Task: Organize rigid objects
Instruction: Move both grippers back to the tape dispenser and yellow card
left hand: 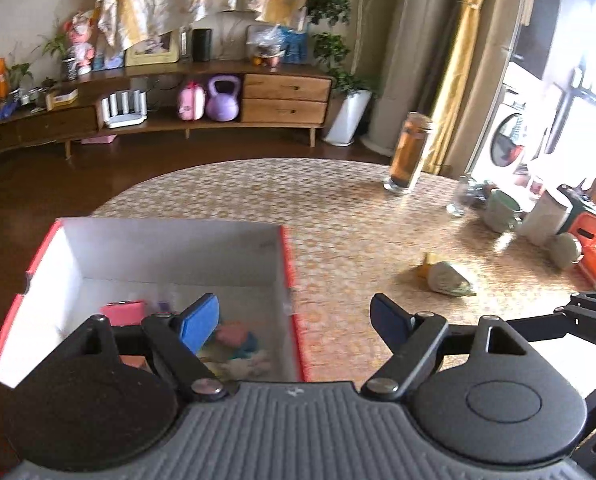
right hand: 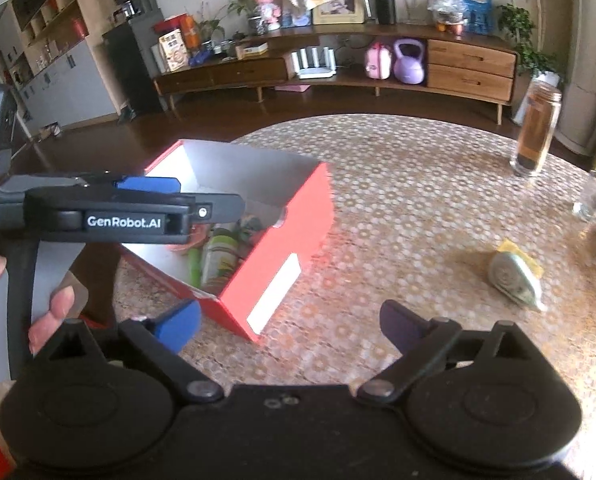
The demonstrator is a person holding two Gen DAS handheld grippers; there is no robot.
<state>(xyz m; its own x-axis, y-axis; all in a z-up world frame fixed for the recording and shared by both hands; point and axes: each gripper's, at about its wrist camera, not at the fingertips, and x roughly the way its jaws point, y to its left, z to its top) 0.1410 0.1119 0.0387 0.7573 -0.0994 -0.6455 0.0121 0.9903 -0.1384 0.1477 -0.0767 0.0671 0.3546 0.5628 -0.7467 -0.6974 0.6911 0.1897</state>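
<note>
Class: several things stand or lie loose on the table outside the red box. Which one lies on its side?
The small green-and-yellow packet lies flat, alone in mid-table. The tall glass bottle of brown liquid and the green mug both stand upright.

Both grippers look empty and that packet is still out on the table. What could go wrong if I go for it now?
1. The tall glass bottle and the cups stand just beyond the packet; an overshoot could topple them.
2. The left gripper hangs over the red box, close to the right gripper; they may collide.
</note>
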